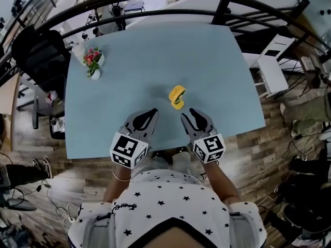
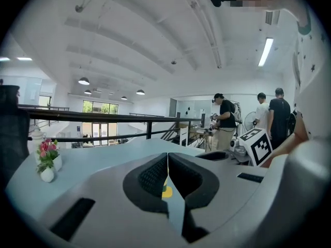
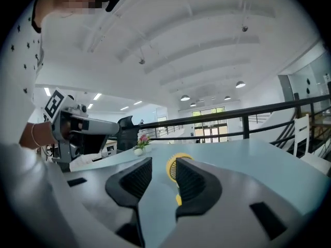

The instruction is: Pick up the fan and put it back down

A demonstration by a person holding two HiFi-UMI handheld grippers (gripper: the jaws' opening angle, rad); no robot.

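Head view: the left hand-held gripper [image 1: 150, 113] and the right hand-held gripper [image 1: 188, 113] hover side by side over the near edge of the desk [image 1: 155, 56], pointing away from the person, nearly level. Left jaws pressed together, empty. Right jaws spread, nothing between them. The small yellow fan [image 1: 177, 96], with its round grille, stands on the desk just beyond their tips, untouched.

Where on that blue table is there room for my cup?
The pale blue tabletop is mostly bare: the far half beside the white vase of pink flowers, and both sides of the small yellow fan. Only the near edge is crowded, where the left gripper and right gripper sit just short of the fan.
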